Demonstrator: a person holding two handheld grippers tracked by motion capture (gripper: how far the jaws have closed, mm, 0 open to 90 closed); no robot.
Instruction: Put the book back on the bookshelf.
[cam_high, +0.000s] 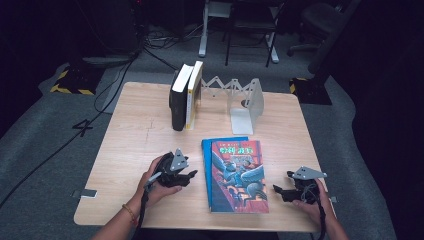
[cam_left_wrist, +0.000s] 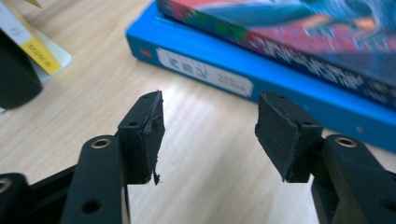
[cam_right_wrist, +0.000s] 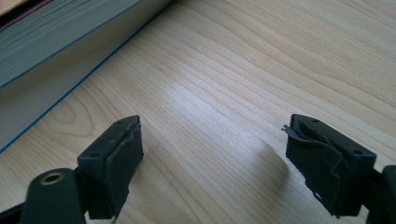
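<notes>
Here, two stacked books are lying flat at the worktop's (cam_high: 130, 130) near middle: the illustrated book (cam_high: 239, 175) sitting atop the blue book (cam_high: 206, 170). The left gripper (cam_high: 191, 174) is resting just left of them, jaws spread, grasping nothing. The right gripper (cam_high: 275, 189) is sitting near their right edge, jaws likewise released.

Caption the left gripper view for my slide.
Open left gripper faces the blue book's spine beneath a colourful book.
</notes>
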